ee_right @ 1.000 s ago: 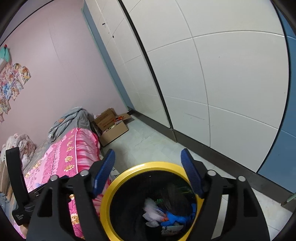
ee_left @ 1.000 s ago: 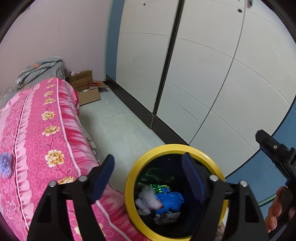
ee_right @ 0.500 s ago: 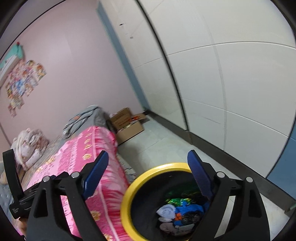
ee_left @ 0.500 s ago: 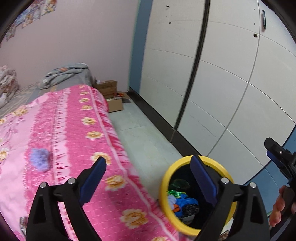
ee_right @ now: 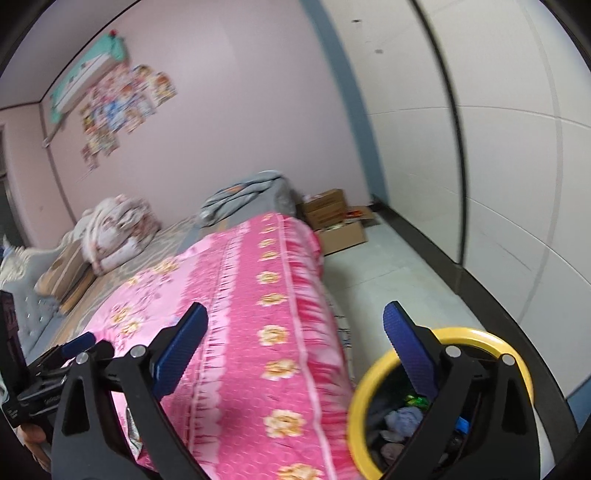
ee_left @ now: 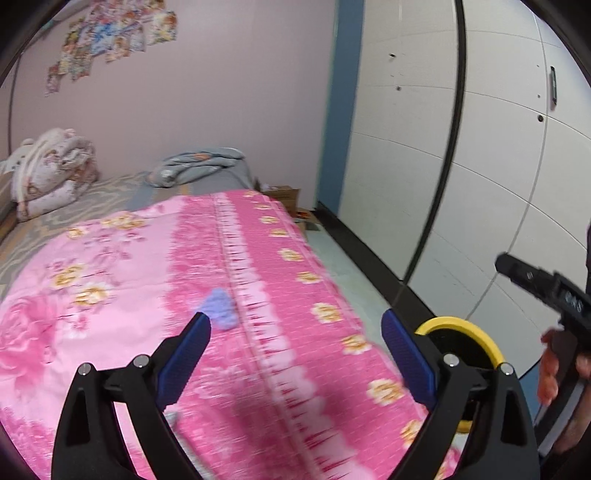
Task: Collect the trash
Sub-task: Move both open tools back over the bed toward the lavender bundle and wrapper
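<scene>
Both the left gripper (ee_left: 295, 343) and right gripper (ee_right: 295, 332), jaws just widened and empty, pointed over the pink floral bedspread (ee_left: 258, 295), apparently toward the crumpled lilac scrap (ee_left: 221, 308) awaiting the yellow-rimmed black bin (ee_right: 476, 334) beside the bed.

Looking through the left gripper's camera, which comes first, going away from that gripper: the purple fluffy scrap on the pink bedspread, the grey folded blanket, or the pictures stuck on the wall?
From the left gripper, in its own view:
1. Purple fluffy scrap, on the pink bedspread, just past the left fingertip.
2. Grey folded blanket, at the bed's far end.
3. Pictures, high on the back wall, upper left.
</scene>
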